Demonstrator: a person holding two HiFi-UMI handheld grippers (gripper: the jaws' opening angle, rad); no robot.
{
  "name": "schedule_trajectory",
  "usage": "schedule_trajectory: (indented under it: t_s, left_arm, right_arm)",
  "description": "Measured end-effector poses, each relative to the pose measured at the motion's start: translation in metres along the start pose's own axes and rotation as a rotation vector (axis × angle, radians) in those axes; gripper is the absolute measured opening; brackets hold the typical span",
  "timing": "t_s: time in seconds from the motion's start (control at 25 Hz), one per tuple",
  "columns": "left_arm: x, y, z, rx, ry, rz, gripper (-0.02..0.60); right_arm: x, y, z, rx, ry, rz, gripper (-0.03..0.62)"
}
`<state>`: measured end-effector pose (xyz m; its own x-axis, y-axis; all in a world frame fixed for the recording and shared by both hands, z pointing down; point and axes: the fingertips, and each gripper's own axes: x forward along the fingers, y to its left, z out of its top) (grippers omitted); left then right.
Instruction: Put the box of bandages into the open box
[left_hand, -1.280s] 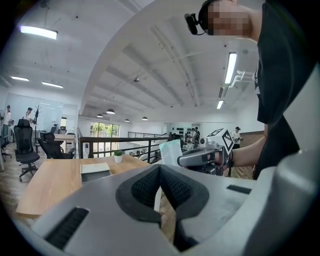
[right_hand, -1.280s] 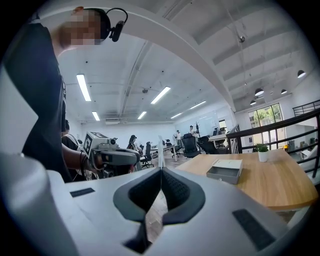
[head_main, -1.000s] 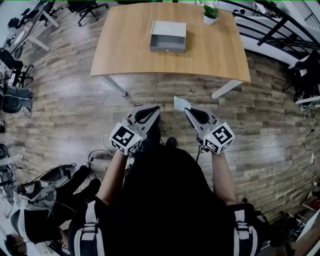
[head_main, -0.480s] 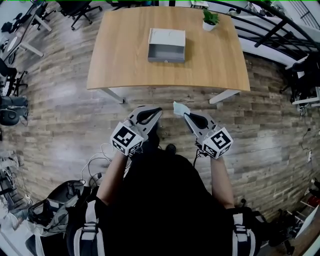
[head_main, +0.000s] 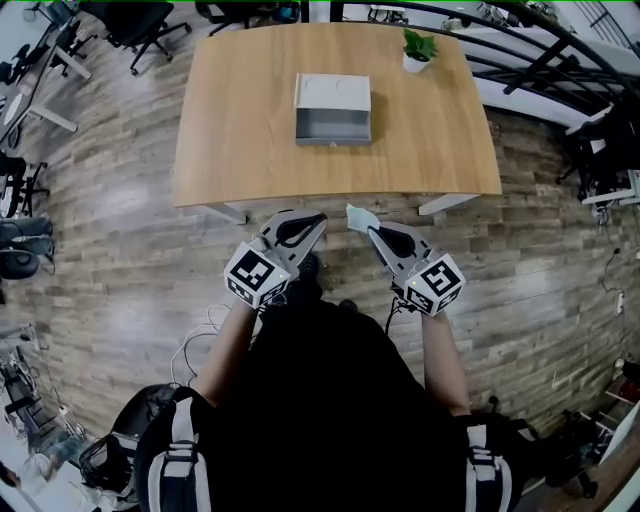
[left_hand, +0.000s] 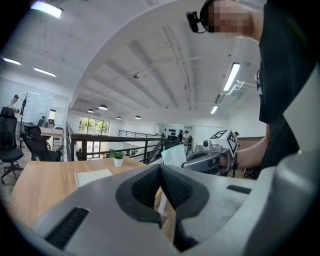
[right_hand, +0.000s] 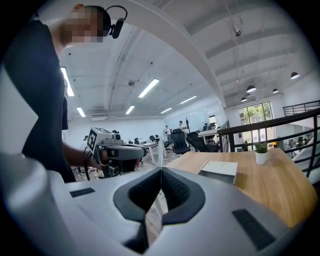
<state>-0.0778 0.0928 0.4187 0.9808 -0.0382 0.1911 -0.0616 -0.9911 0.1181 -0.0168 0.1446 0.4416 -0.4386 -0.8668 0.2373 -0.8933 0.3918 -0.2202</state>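
Right gripper (head_main: 372, 228): pinching box of bandages (head_main: 361, 216).
Left gripper (head_main: 318, 218): jaws together, empty.
Open box (head_main: 333, 125): well apart, unfilled; carry and placement remain.

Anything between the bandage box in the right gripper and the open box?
Nothing visible. The bandage box, pinched in the right gripper, has only bare table before the open box; the plant sits off at the far right corner.
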Motion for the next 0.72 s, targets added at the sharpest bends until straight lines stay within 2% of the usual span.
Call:
schedule_trajectory:
  t_s: [0.72]
  left_arm:
    - [-0.011,0.098,0.014,0.032,-0.003,-0.063,0.023]
  right_arm:
    - [0.082,-0.032,0.026,0.007,-0.005,-0.09,0.025]
